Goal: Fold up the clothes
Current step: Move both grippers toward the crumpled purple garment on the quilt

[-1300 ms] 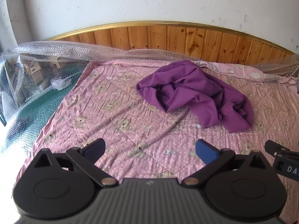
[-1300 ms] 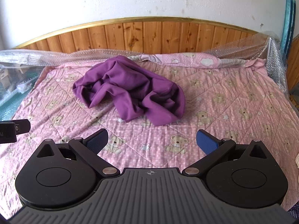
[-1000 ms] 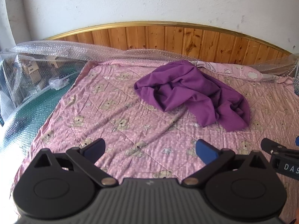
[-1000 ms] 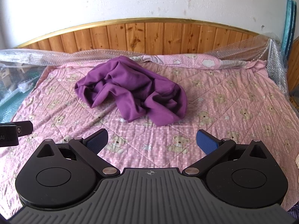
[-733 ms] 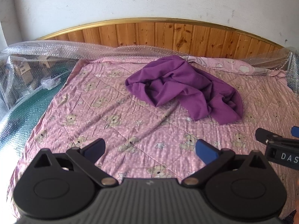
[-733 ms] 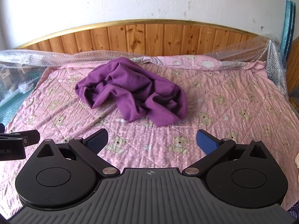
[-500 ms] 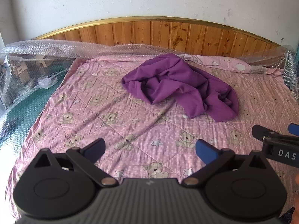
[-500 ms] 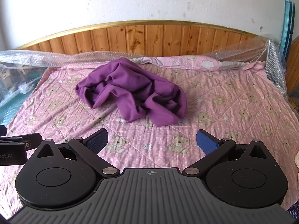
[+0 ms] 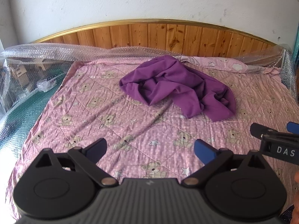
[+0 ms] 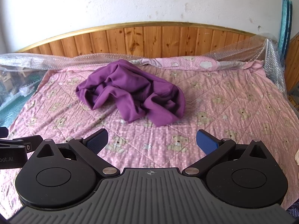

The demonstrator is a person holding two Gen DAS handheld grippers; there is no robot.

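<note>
- Pink teddy-bear quilt [image 9: 104, 112] covers the whole bed and serves as the work surface, with bare stretches of it nearest the cameras.
- Left gripper [image 9: 150, 146] hovers over the near edge of the quilt, its blue-padded fingers spread wide and holding nothing.
- Right gripper [image 10: 152, 140] hangs just beside it, likewise spread and empty; its tip shows at the right border of the left view.
- Over the last second the left view has swung rightward, bringing the garment nearer its centre, and the two grippers have drawn closer together; the cloth itself has not moved.
- Purple garment [image 10: 134, 91] lies crumpled in a heap mid-bed, well apart from both grippers, nearer the headboard.
- Folding has not begun; the approach looks like lining up for a first grab, probably to spread the heap flat.
- Wooden headboard [image 9: 158, 35] with bubble wrap [image 9: 46, 51] along it closes the far end.
</note>
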